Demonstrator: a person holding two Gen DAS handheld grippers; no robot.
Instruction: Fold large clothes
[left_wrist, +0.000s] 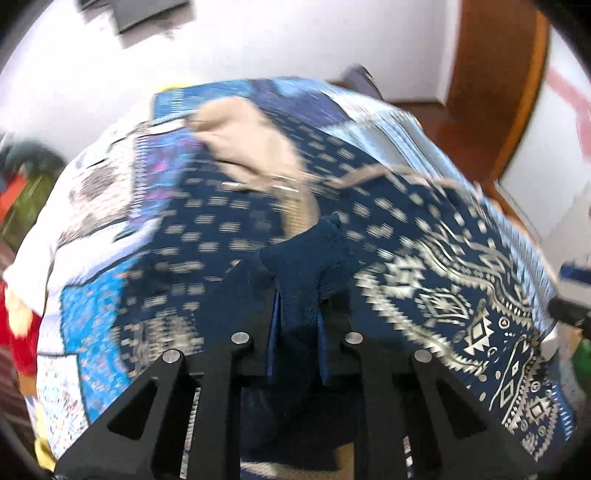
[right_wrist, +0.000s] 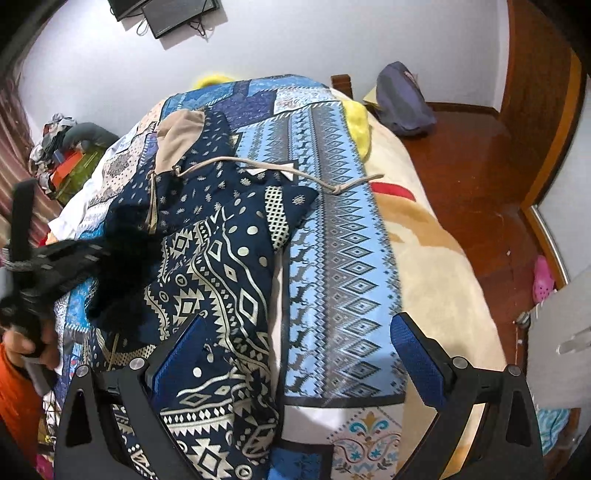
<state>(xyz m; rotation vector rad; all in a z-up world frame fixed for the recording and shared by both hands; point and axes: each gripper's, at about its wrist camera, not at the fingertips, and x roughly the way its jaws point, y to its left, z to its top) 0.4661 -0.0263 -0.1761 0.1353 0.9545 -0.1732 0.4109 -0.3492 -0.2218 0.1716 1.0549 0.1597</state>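
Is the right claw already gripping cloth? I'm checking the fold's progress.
No: the right claw stands wide open, its blue pads apart above the navy patterned hooded garment.

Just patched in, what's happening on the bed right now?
A person is folding a navy patterned hoodie on the bed. The left tool is shut on a bunched bit of its fabric, and that view is motion-blurred. The right tool hangs open over the hoodie's lower edge, gripping nothing. The tan hood and drawstring lie spread toward the bed's far end.

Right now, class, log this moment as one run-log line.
left gripper: shut on navy patterned garment | right gripper: open, above garment edge | garment: bunched on bed | drawstring: loose | fold: unfinished
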